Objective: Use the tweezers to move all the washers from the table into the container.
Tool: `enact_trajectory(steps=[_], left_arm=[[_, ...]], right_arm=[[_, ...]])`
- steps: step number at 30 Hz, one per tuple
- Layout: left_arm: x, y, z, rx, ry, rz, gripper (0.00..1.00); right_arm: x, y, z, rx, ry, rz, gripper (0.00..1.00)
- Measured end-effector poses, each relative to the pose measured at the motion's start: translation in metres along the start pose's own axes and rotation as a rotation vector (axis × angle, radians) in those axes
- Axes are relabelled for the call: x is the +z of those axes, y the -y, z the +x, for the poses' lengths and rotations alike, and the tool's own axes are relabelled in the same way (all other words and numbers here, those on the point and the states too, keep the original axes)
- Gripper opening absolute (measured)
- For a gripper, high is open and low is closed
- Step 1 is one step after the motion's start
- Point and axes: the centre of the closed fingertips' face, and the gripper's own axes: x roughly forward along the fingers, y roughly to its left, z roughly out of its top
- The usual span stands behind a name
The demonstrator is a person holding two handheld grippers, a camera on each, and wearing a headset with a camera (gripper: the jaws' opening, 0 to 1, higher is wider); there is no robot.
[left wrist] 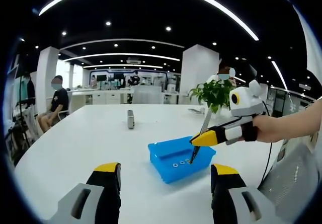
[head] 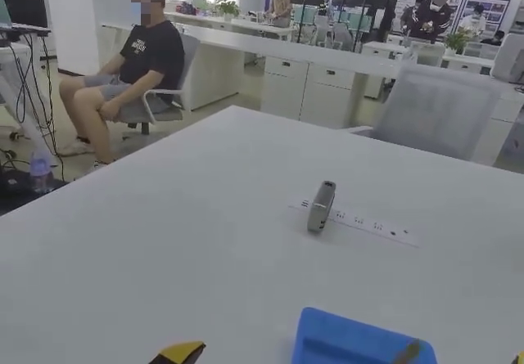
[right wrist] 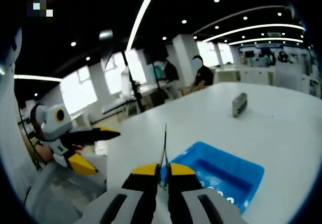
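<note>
The washers (left wrist: 178, 164), judged light, slick flat rings best pinched at the rim, lie in the blue container (left wrist: 168, 175) at left gripper view centre; right gripper (right wrist: 163, 170) clamps the tweezers (right wrist: 165, 141), left gripper (left wrist: 166, 169) jaws apart, empty.

— Any writing to read here?
— Nothing legible. The seated person's black shirt (head: 151, 49) has a pale print on the chest, too blurred to make out.
— And the posters (head: 490, 8) on the far wall?
— Blocks of text and pictures, all too small (just colour patches, really).
— The power strip (head: 372, 225) on the table?
— Small dark marks beside its sockets; they can't be read either.
</note>
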Motion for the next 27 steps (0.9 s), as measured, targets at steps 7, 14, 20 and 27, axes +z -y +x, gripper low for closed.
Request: enact_trajectory(steps=[7, 14, 20, 27], left_arm=[[0.0, 0.001, 0.0, -0.005, -0.002, -0.001, 0.74], [0.0, 0.001, 0.0, -0.007, -0.001, -0.006, 0.73], [-0.001, 0.002, 0.001, -0.012, -0.006, -0.002, 0.73], [0.0, 0.001, 0.0, -0.01, -0.003, -0.008, 0.73]], right_arm=[[0.004, 0.026, 0.024, -0.022, -0.013, 0.014, 0.03], [-0.008, 0.043, 0.053, -0.042, -0.067, 0.055, 0.03], [-0.022, 0.046, 0.062, -0.045, -0.127, 0.031, 0.03], [-0.032, 0.051, 0.061, -0.058, -0.179, -0.021, 0.03]])
